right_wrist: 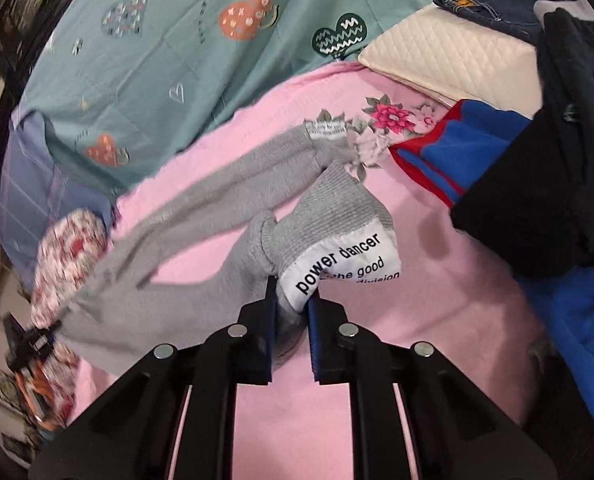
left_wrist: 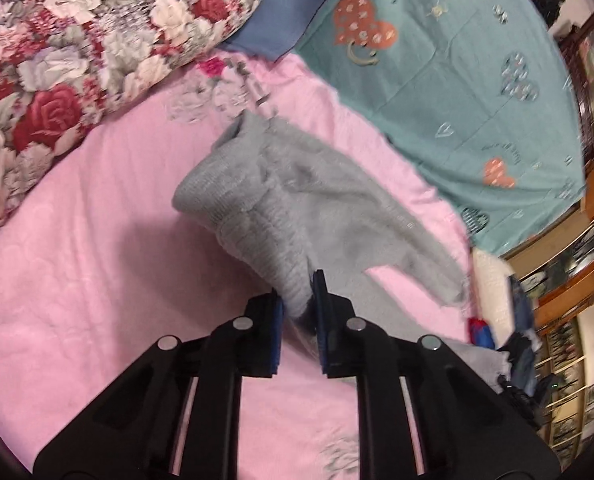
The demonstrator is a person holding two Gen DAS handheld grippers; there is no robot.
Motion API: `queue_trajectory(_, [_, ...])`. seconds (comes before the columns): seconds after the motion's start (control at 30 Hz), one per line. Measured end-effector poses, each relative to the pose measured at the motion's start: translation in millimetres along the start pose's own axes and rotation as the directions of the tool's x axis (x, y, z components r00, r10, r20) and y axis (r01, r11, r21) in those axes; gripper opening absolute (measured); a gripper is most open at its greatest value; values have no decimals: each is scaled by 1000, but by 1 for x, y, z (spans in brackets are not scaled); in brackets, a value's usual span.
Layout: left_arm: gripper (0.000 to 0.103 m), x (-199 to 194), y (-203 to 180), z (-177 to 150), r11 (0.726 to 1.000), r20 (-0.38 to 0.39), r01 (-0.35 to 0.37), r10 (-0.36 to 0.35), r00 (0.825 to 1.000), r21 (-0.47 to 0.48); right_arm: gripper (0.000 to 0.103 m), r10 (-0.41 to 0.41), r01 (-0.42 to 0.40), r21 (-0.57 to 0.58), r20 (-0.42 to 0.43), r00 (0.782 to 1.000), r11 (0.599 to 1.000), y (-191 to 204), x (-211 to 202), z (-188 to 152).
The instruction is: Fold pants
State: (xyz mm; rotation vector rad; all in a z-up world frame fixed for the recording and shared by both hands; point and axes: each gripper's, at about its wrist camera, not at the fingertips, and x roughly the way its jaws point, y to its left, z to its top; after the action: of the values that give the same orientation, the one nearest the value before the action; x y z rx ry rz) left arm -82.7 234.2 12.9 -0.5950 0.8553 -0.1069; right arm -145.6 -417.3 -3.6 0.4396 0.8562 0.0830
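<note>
Left black tongs clamped on ribbed waistband of grey knit pants, lifted over pink quilted bed sheet; right black tongs pinching hem by white "power dancer" label

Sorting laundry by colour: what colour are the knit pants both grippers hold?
Grey knit pants, clearest in the right wrist view.

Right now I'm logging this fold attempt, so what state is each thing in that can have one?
Left gripper: shut on the grey knit pants.
Right gripper: shut on the grey knit pants, beside their white label.
Grey knit pants: unfolded, lifted off the pink bedspread, legs hanging.
Pile of dark and blue clothes: heaped, unfolded.
</note>
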Motion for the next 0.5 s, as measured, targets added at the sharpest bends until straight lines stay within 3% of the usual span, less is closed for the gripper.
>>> queue_trajectory(0.03, [26,6,5,-6,999,-28,-44,45,999,16,31,-87,84,-65,-49,995,994,2,5,-11])
queue_trajectory(0.07, [50,12,15,-14,996,-53,-86,88,995,25,50,-161,154,-100,-70,984,983,2,9,-18])
queue_trajectory(0.1, [62,15,26,-20,991,-71,-130,131,989,25,57,-231,219,-124,-88,969,968,0,11,-23])
queue_trajectory(0.13, [73,14,38,-25,986,-75,-168,169,983,18,60,-236,224,-122,-93,967,967,-3,10,-23])
queue_trajectory(0.3, [81,-10,71,-17,973,-33,-227,226,974,-39,65,-100,100,-36,13,995,994,-1,1,23])
queue_trajectory(0.4, [84,-17,68,1,969,13,-245,246,969,-41,70,-26,26,-19,28,999,999,14,36,62])
queue_trajectory(0.5, [85,-6,55,21,963,22,-269,269,963,-13,70,8,-11,90,29,1000,996,12,91,96])
